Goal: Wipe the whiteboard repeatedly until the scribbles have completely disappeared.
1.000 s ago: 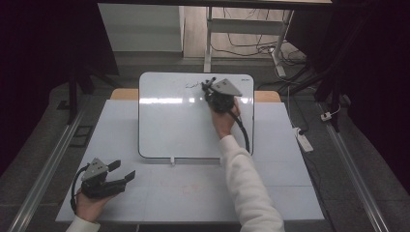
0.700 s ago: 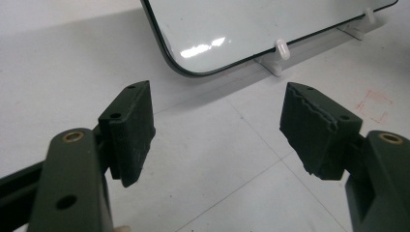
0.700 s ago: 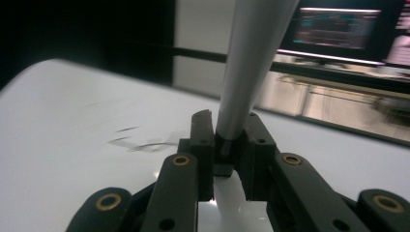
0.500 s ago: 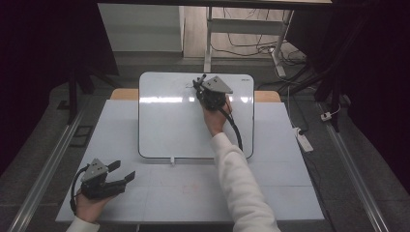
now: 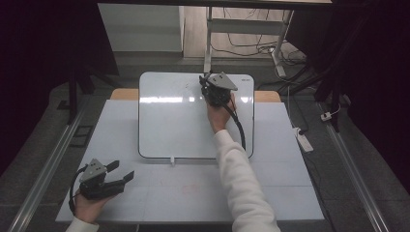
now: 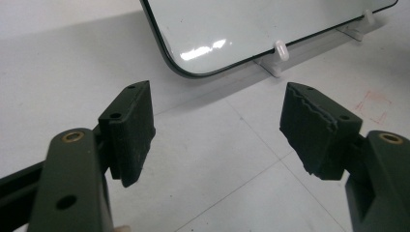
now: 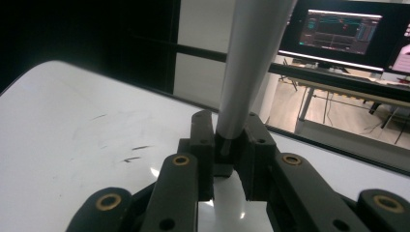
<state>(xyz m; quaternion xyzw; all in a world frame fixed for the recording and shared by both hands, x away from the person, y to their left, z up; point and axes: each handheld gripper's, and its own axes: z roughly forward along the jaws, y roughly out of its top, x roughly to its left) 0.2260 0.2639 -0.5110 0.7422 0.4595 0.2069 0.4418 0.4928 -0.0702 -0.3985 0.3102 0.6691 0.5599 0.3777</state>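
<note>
A white whiteboard (image 5: 183,121) stands propped on the table's far half, also seen in the left gripper view (image 6: 251,24) and the right gripper view (image 7: 72,145). My right gripper (image 5: 207,86) is over the board's upper right part, shut on a pale grey pen-like stick (image 7: 251,58), probably a marker; its jaws (image 7: 231,140) clamp the narrow end. A few faint dark strokes (image 7: 130,154) mark the board near it. My left gripper (image 5: 122,170) rests low at the table's front left, open with nothing between its pads (image 6: 217,111), pointing toward the board's near corner.
White clips (image 6: 280,50) hold the board's lower edge. A faint red square (image 6: 372,104) is drawn on the table in front of it. A power strip (image 5: 303,140) lies off the table's right edge. A desk with a lit monitor (image 7: 338,31) stands beyond the table.
</note>
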